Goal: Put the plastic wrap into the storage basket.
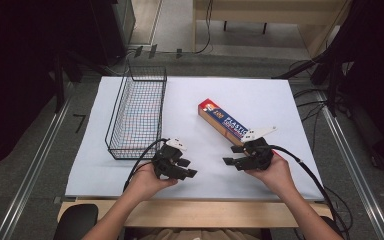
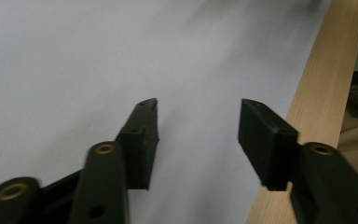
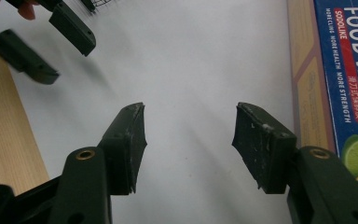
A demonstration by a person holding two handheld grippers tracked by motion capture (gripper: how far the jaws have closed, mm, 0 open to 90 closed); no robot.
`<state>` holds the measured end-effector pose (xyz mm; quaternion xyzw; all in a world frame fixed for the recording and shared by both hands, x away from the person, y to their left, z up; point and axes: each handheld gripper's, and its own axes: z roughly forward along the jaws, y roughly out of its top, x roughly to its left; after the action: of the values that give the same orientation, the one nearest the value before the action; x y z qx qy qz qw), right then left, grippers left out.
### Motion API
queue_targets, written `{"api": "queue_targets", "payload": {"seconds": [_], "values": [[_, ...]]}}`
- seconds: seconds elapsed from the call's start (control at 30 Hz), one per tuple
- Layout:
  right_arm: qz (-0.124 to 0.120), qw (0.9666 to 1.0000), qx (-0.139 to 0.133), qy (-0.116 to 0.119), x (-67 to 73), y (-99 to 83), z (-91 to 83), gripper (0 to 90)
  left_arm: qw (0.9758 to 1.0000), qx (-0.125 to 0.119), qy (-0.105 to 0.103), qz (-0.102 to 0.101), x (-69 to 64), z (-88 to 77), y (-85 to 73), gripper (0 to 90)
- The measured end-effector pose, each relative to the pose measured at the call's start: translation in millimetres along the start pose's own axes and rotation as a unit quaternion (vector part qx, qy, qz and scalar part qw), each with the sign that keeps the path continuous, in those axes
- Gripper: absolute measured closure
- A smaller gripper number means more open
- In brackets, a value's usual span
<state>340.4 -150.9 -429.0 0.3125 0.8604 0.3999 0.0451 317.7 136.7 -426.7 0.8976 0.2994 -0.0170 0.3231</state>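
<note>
One wrap box (image 1: 225,123) lies just beyond the right gripper (image 1: 236,155); one wire basket (image 1: 136,112) beyond the left gripper (image 1: 188,168). Both grippers' jaws wide apart, holding nothing.

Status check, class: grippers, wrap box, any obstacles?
Left gripper open, empty. Right gripper open, beside plastic wrap box, not touching. Wire basket stands left; path clear.

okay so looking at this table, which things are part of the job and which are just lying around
Part of the job:
- long blue and red cardboard box of plastic food wrap, nearest the right gripper
- left gripper, open like the right one, holding nothing

Probably also in play, or just lying about:
- black wire mesh basket
- white sheet covering the table
</note>
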Motion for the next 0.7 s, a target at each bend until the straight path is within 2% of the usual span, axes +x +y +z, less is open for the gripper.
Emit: {"api": "queue_targets", "payload": {"seconds": [0.07, 0.13, 0.23, 0.3, 0.33, 0.37, 0.5, 0.63, 0.7], "values": [[0.0, 1.0, 0.001, -0.002, 0.8, -0.5, -0.3, 44.8, 1.0, 0.003, 0.001, 0.004, -0.5, -0.4, -0.1, 42.0], [-0.003, 1.0, 0.002, -0.005, 1.1, -0.9, -0.5, 44.8, 0.9999, 0.002, -0.013, -0.009, 0.9, -3.5, 0.0, 40.2], [-0.004, 0.9999, 0.009, -0.007, 1.1, -2.4, -0.5, 45.0, 0.9995, -0.014, -0.014, -0.023, 3.5, -7.7, 0.6, 34.8], [-0.004, 0.9999, 0.009, -0.008, 0.9, -2.8, -0.4, 45.0, 0.9994, -0.019, -0.014, -0.026, 5.1, -8.3, 0.4, 33.2], [-0.004, 0.9999, 0.011, -0.01, 0.6, -4.0, -0.5, 45.0, 0.9994, -0.014, -0.018, -0.028, 7.5, -8.5, 0.0, 28.1], [-0.003, 0.9999, 0.011, -0.011, 0.3, -4.3, -0.6, 45.0, 0.9994, -0.012, -0.021, -0.024, 8.2, -8.4, -0.4, 26.9], [-0.001, 0.9999, 0.013, -0.01, -0.6, -5.4, -0.7, 45.0, 0.9997, -0.002, -0.011, -0.022, 8.5, -8.5, -0.7, 28.5], [0.01, 0.9997, 0.022, -0.003, -1.4, -5.8, -0.3, 43.6, 0.9994, 0.002, -0.015, -0.031, 12.3, -9.5, -1.7, 31.3], [0.008, 0.9998, 0.018, -0.002, -1.0, -5.9, -0.6, 42.1, 0.9993, 0.005, -0.015, -0.032, 13.8, -10.3, -2.3, 32.6]]}}
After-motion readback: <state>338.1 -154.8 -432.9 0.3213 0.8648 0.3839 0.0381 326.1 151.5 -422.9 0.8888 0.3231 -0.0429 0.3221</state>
